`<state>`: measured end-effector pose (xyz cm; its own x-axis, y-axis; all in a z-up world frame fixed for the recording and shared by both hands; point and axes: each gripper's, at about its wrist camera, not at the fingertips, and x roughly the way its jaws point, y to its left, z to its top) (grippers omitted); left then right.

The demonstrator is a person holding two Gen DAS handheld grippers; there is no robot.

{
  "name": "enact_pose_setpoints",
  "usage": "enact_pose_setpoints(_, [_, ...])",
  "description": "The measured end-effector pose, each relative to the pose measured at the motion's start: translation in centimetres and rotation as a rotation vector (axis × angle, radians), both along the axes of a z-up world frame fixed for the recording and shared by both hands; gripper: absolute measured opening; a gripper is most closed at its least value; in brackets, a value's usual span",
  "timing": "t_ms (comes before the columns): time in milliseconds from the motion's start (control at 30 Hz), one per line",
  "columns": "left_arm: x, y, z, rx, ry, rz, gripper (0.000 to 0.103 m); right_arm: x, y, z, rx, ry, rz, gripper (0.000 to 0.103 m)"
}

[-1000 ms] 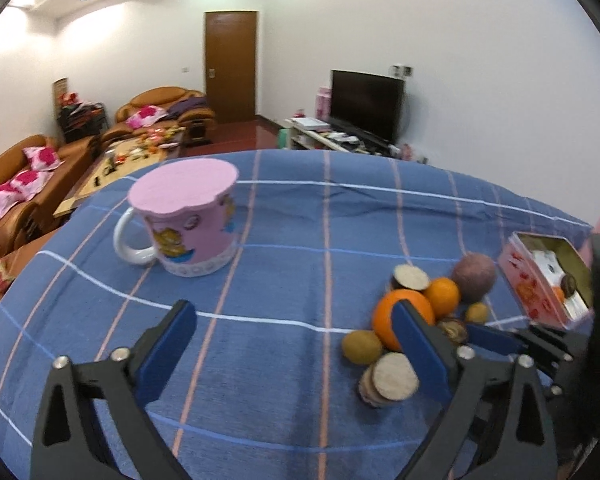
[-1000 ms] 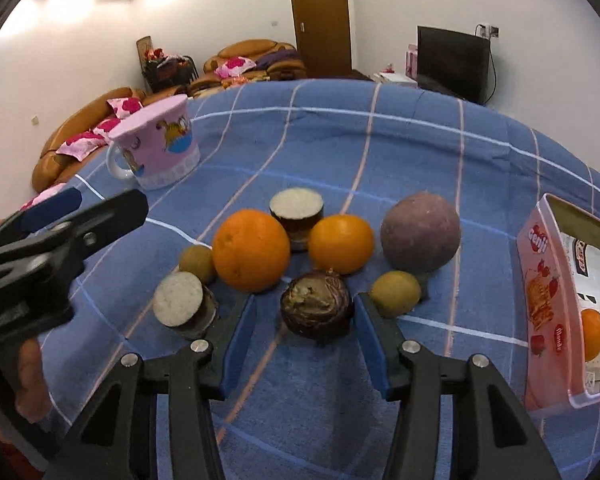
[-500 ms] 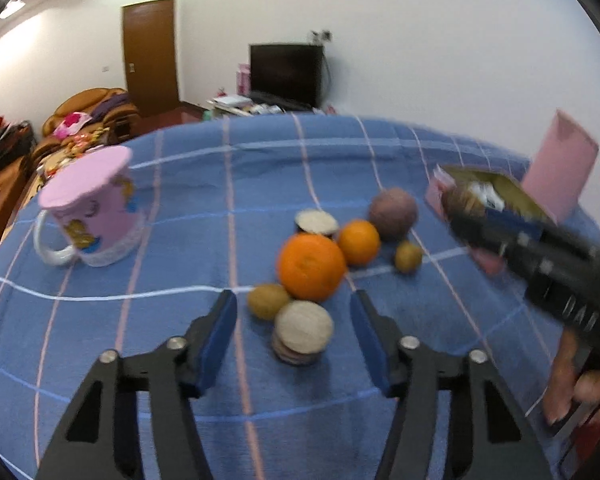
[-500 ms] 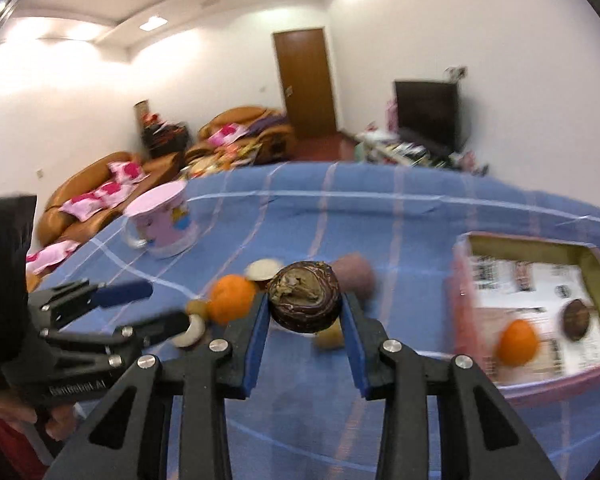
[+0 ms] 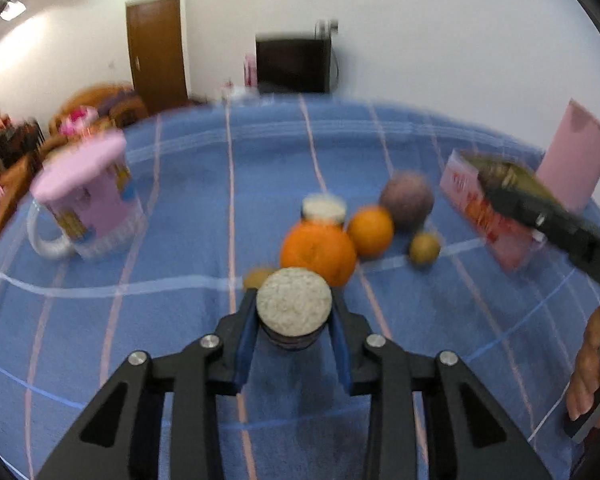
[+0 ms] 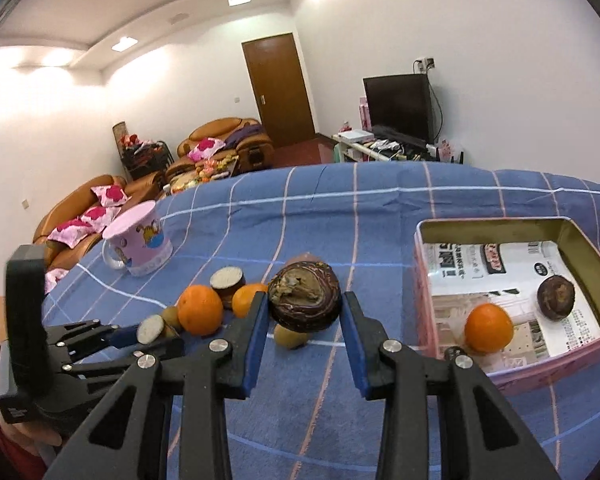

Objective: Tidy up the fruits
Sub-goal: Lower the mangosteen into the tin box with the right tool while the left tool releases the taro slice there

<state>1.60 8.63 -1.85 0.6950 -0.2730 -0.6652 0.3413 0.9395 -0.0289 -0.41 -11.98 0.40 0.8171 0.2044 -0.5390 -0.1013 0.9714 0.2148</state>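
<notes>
While the right gripper [image 6: 305,312] clamped a dark purple fruit [image 6: 305,302] above the blue checked cloth [image 6: 340,220], the left gripper [image 5: 294,312] pinched a halved fruit [image 5: 294,306], its pale cut face up, at the near edge of the pile. Behind it lay a large orange [image 5: 318,252], a smaller orange [image 5: 370,230], another halved fruit [image 5: 324,208] and a brown round fruit [image 5: 406,200]. The pink tin box [image 6: 432,340] to the right held 1 orange [image 6: 489,328] and 1 dark fruit [image 6: 556,298]. A pink mug [image 6: 138,242] stood well apart at the left.

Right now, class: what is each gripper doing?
Left gripper: shut on the cut fruit.
Right gripper: shut on the dark fruit.
</notes>
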Motion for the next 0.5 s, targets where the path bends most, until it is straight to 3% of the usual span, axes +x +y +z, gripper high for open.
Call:
enact_pose_setpoints(33, [-0.7,0.1,0.8,-0.018,-0.059,-0.002,0.035,-0.1,-0.2,0.2,0.003,-0.007,-0.001,0.038])
enact_pose_setpoints(133, [-1.6,-0.3,1.7,-0.074,-0.125,-0.004,0.035,-0.3,-0.5,0.7,-0.028,-0.032,-0.014,0.038])
enact_pose_setpoints(300, [-2.2,-2.6,1.7,-0.064,-0.159,0.02,0.035,-0.9,-1.4,1.3,-0.14,-0.065,-0.073,0.038])
enact_pose_setpoints(500, [-2.7,-6.7,2.3,-0.07,-0.178,-0.013,0.035,-0.9,-4.9,1.4,-0.181,-0.062,-0.133,0.038])
